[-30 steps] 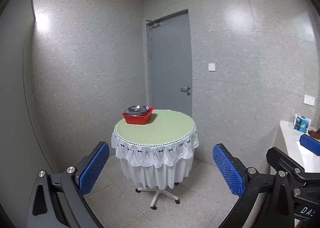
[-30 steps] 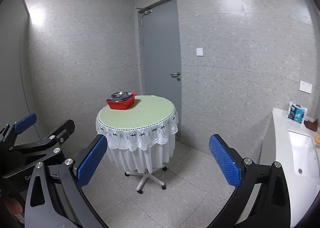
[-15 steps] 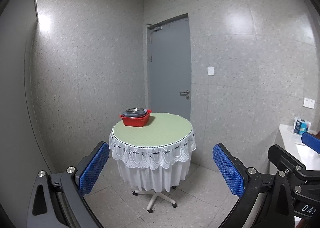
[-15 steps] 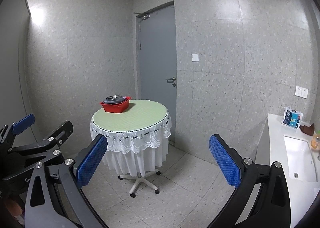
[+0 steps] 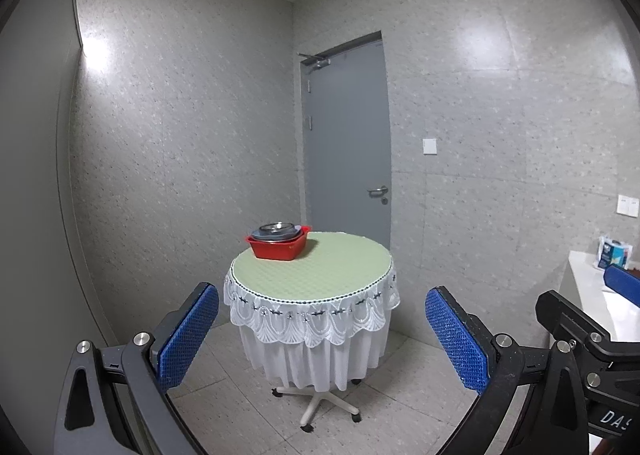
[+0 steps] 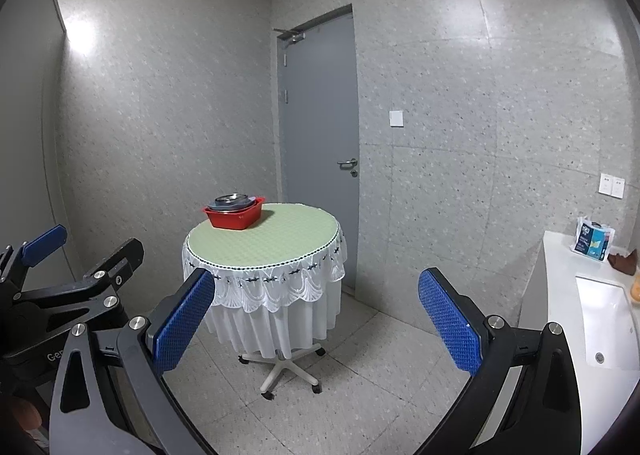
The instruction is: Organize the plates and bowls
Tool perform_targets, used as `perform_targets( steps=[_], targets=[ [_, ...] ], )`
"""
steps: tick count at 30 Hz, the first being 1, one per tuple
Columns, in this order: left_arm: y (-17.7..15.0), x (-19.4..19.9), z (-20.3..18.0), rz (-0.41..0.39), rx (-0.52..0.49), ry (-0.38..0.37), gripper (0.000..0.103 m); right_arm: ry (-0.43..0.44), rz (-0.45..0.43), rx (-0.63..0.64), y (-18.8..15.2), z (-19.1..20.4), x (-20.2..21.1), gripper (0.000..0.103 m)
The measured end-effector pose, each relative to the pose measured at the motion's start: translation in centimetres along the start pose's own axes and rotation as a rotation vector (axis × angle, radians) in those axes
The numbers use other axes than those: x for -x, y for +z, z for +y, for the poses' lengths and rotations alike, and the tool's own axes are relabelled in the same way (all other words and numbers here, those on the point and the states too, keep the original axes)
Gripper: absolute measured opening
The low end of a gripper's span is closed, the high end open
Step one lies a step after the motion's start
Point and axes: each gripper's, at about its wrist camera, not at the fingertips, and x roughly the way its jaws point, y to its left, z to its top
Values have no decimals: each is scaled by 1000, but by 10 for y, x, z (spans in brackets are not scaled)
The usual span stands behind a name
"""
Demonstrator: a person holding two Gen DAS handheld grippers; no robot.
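A red basin [image 5: 279, 246] [image 6: 235, 215] sits at the far left of a small round table [image 5: 320, 271] [image 6: 276, 239] with a green top and white lace skirt. Stacked metal bowls and plates [image 5: 277, 231] [image 6: 232, 201] lie inside the basin. My left gripper [image 5: 320, 331] stands open with blue pads, well short of the table, nothing between its fingers. In the right wrist view my right gripper [image 6: 316, 319] is open too and holds nothing. The left gripper's body [image 6: 68, 287] shows at that view's left edge.
A shut grey door [image 5: 346, 143] [image 6: 320, 123] stands behind the table. A white counter [image 6: 560, 295] with a sink [image 6: 604, 319] and a blue packet [image 6: 593, 240] runs along the right wall. Grey tiled floor [image 6: 360, 375] lies between me and the table, which stands on a wheeled base [image 6: 286, 369].
Both cameras have tilted upward and pulled back a little, so the table and basin sit lower in the views. Both grippers stay open.
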Motion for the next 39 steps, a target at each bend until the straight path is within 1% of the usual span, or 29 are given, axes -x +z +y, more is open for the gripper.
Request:
perform_targets(
  steps=[16, 39],
  targets=[
    [-6, -26, -13, 8, 5, 20, 102, 17, 1, 3, 2, 2, -8, 103],
    [-13, -30, -26, -4, 13, 38, 102, 26, -3, 4, 3, 3, -11, 103]
  ],
)
